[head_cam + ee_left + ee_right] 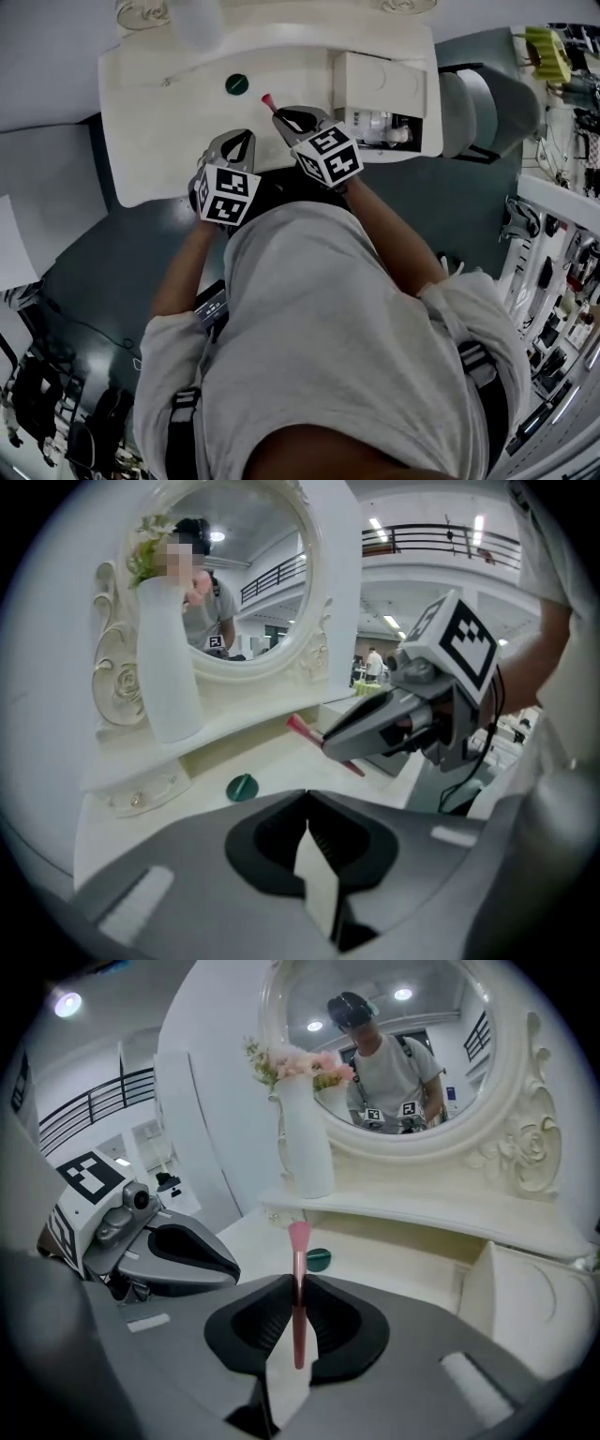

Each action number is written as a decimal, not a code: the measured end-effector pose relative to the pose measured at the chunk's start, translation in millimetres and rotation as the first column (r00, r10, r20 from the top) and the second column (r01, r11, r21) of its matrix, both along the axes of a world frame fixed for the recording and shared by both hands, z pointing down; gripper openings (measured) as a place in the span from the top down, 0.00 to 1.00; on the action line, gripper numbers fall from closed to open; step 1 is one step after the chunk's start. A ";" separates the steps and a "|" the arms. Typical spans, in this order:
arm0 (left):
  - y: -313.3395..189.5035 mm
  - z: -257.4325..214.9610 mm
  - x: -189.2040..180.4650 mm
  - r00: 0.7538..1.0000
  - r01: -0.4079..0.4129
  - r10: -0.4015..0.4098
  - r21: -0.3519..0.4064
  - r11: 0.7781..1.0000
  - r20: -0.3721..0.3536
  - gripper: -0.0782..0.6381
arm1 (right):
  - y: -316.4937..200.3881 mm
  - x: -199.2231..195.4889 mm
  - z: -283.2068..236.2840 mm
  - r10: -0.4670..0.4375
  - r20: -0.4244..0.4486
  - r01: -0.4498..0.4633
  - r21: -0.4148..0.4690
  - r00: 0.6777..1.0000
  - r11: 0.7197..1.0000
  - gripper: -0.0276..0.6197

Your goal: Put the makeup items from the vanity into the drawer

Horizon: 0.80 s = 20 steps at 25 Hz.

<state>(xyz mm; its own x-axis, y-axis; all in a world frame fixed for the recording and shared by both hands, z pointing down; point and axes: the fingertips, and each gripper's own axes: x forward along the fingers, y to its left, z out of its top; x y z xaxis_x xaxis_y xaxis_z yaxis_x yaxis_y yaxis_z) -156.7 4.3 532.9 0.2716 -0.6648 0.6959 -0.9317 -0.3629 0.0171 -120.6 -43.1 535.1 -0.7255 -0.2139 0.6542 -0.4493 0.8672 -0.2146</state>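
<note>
Pink makeup stick [299, 1241] points outward along right claw [298, 1283].

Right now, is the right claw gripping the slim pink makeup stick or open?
Gripping: both jaws of the right claw press on the slim pink makeup stick, its tip poking out ahead.

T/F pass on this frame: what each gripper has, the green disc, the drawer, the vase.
1. The right gripper is shut on a pink brush. True.
2. The left gripper holds the green disc. False: the left gripper is shut on nothing, and the green disc lies on the vanity top.
3. The drawer is closed. False: it stands open with items inside.
4. A white vase stands on the shelf below the mirror. True.
</note>
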 end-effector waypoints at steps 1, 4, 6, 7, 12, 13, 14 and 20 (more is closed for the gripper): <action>-3.2 -0.6 8.2 1.000 -0.020 0.020 0.000 1.000 0.001 0.89 | -2.9 9.6 -1.9 0.017 -0.002 -0.017 0.009 1.000 1.000 0.89; -10.9 -5.0 31.7 0.997 -0.077 0.077 -0.002 0.997 0.009 0.89 | -9.5 37.3 -13.6 0.057 -0.007 -0.057 0.046 0.998 0.997 0.89; -12.6 -18.0 43.7 0.994 -0.111 0.110 0.002 0.994 0.014 0.89 | -9.7 51.6 -31.4 0.088 0.001 -0.088 0.062 0.996 0.994 0.89; -11.9 -26.4 47.4 0.992 -0.127 0.127 0.005 0.992 0.015 0.89 | -8.1 56.5 -41.4 0.104 0.004 -0.104 0.071 0.995 0.992 0.89; -16.1 -45.4 75.6 0.978 -0.206 0.206 0.015 0.978 0.020 0.89 | -5.7 87.5 -62.3 0.163 0.005 -0.162 0.099 0.987 0.982 0.89; -19.0 -46.2 83.1 0.975 -0.222 0.221 0.016 0.975 0.023 0.89 | -7.1 95.6 -63.5 0.174 0.007 -0.174 0.100 0.985 0.980 0.89; -21.8 -46.8 90.1 0.971 -0.236 0.236 0.018 0.972 0.026 0.89 | -8.7 103.5 -64.8 0.185 0.007 -0.185 0.103 0.983 0.977 0.89; -31.5 -49.0 123.2 0.951 -0.308 0.307 0.017 0.951 0.044 0.89 | -13.8 150.8 -69.0 0.136 -0.142 -0.088 0.305 0.980 0.948 0.89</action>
<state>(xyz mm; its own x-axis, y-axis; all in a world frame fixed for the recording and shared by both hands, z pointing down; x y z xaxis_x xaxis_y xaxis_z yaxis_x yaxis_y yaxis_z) -33.5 -27.2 483.9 0.4377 -0.5692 0.6960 -0.7743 -0.6321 -0.0299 30.2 -56.9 466.1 -0.5774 -0.4891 0.6538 -0.5542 0.8228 0.1261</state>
